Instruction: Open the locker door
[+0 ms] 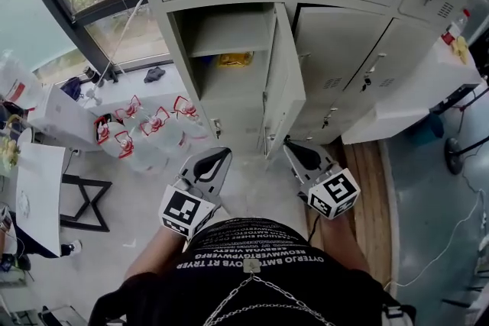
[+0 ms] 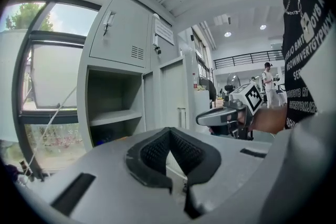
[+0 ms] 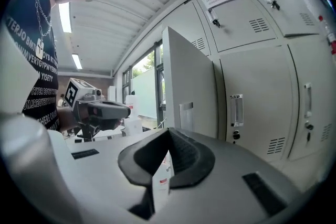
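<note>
The grey locker door (image 1: pixel 284 80) stands swung open, edge-on toward me, and shows a compartment (image 1: pixel 229 34) with a shelf and something yellow (image 1: pixel 234 59) below it. My left gripper (image 1: pixel 221 156) hangs in front of the opening, apart from it, jaws shut and empty. To the right of the door's lower edge my right gripper (image 1: pixel 295 146) is shut with nothing held and touches nothing. In the left gripper view the shut jaws (image 2: pixel 169 132) face the open compartment (image 2: pixel 113 107). The right gripper view has its shut jaws (image 3: pixel 169 134) below the door (image 3: pixel 189 86).
Closed lockers (image 1: pixel 344 65) fill the wall right of and above the open one. Large water bottles (image 1: pixel 145 132) stand on the floor at the left near a window. A white table (image 1: pixel 38 187) is at far left, a white desk (image 1: pixel 416 91) at right. A person (image 2: pixel 269 78) stands far off.
</note>
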The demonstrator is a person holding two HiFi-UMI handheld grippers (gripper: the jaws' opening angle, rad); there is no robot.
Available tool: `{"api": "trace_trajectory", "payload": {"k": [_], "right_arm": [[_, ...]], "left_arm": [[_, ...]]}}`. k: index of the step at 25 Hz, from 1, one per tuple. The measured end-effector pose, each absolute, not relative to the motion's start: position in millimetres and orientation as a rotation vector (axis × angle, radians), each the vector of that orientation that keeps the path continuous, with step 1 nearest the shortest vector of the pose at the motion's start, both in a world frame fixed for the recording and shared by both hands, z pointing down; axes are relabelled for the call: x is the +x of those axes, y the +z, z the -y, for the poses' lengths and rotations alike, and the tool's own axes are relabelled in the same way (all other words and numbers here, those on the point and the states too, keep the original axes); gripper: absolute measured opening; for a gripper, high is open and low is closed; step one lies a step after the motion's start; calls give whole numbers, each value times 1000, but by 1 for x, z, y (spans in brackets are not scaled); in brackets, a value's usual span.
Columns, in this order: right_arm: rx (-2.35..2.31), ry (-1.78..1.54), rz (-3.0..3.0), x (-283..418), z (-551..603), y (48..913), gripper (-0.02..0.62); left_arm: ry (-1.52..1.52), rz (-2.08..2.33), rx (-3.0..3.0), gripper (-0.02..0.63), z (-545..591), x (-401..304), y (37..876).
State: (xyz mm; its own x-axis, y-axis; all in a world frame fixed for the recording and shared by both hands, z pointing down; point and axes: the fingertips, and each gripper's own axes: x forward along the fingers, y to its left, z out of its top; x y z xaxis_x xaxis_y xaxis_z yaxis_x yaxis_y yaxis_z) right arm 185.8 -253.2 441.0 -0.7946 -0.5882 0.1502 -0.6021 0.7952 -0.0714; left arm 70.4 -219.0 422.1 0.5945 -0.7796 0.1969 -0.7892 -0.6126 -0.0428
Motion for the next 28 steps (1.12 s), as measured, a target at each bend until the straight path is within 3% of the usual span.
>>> {"api": "trace_trajectory", "payload": {"k": [6, 28], "right_arm": [[1043, 25, 2835, 189, 235, 418, -5], [1115, 74, 2808, 209, 241, 422, -5]], "left_arm": [[220, 1393, 2833, -6, 215, 75, 387], [266, 1409, 2862, -6, 213, 86, 384]]}}
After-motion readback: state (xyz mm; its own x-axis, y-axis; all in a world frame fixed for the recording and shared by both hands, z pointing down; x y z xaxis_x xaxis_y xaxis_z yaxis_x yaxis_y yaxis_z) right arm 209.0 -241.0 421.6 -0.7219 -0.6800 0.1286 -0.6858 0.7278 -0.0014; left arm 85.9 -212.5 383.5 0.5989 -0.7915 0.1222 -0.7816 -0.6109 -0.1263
